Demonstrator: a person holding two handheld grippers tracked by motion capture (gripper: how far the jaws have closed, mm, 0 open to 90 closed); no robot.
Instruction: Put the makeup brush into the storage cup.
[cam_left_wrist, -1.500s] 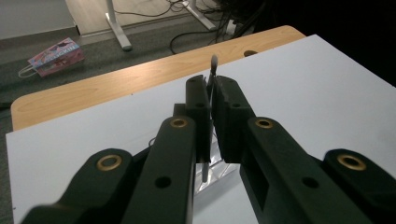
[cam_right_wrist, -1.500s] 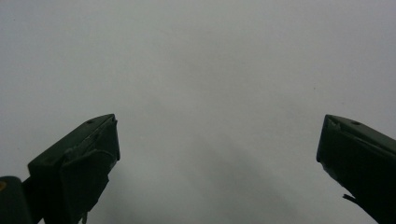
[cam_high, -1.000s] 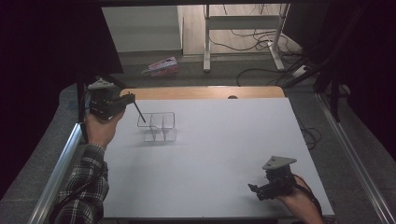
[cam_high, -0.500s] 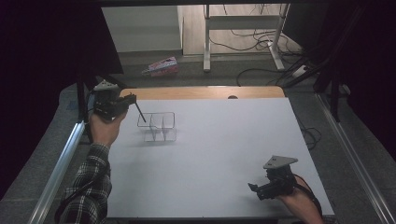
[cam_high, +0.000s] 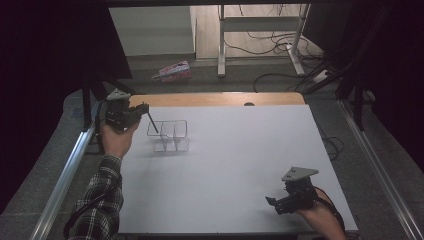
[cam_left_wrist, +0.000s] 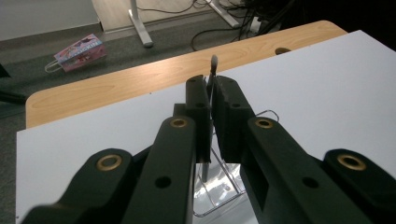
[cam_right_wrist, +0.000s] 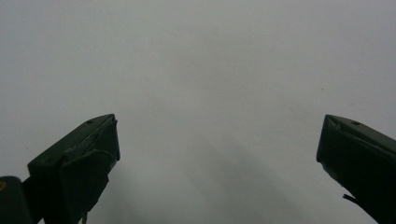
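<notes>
Nearest the person, right gripper rests open-jawed on the white table. Farther left, left gripper, unmoved from a second ago, clamps a thin dark stick angled into the clear divided organiser, otherwise empty.

The white table is seen from high above in the high view, looking forward and down, with the floor at the top of the frame. The left gripper view sits close, facing across the same table and floor. The right gripper view is pointed straight at the white top, very near.
</notes>
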